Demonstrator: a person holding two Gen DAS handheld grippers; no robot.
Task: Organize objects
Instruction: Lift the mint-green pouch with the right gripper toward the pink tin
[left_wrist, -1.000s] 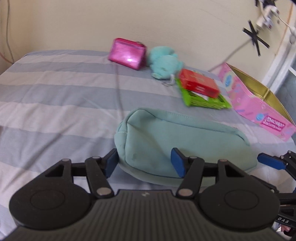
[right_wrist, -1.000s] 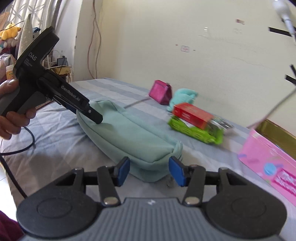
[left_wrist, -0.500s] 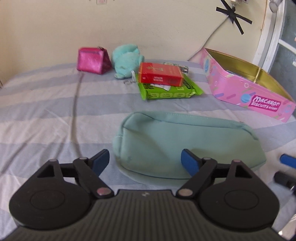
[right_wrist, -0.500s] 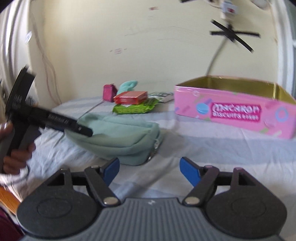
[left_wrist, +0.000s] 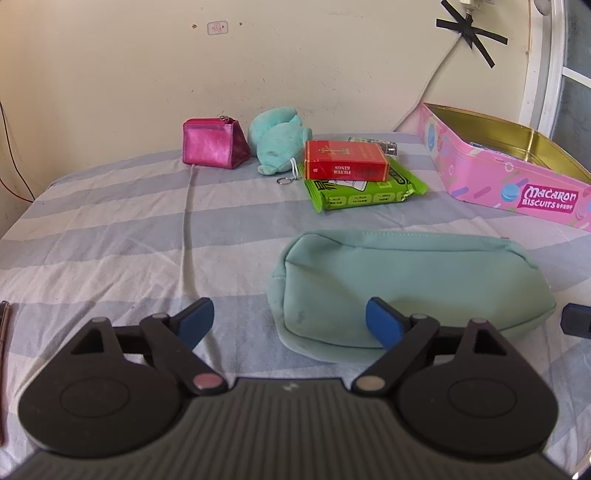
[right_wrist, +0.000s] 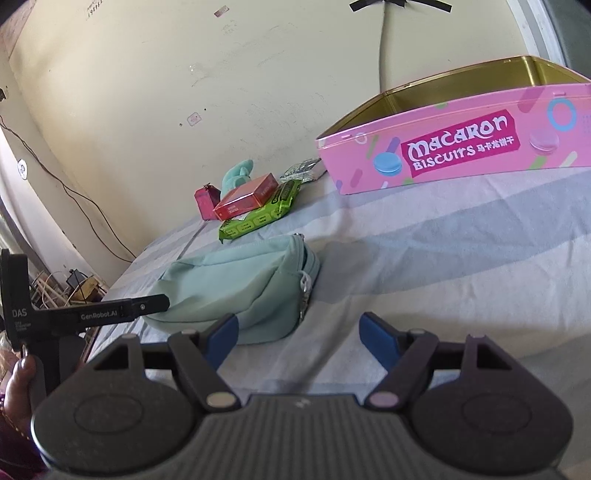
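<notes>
Both views sit low over the bed (left_wrist: 110, 236), each angled down past its own fingers toward the wall. The left wrist view is square-on, close behind the pouch (left_wrist: 406, 280). The right wrist view is tilted and looks past the pouch's zipper end — tin (right_wrist: 461, 147) near, right. Both share pouch, tin and red box (left_wrist: 345, 160).

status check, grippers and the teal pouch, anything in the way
Left gripper and right gripper open, jaws just opened, nothing held. Teal pouch lies free on the bed. Pink biscuit tin open, path clear.
</notes>
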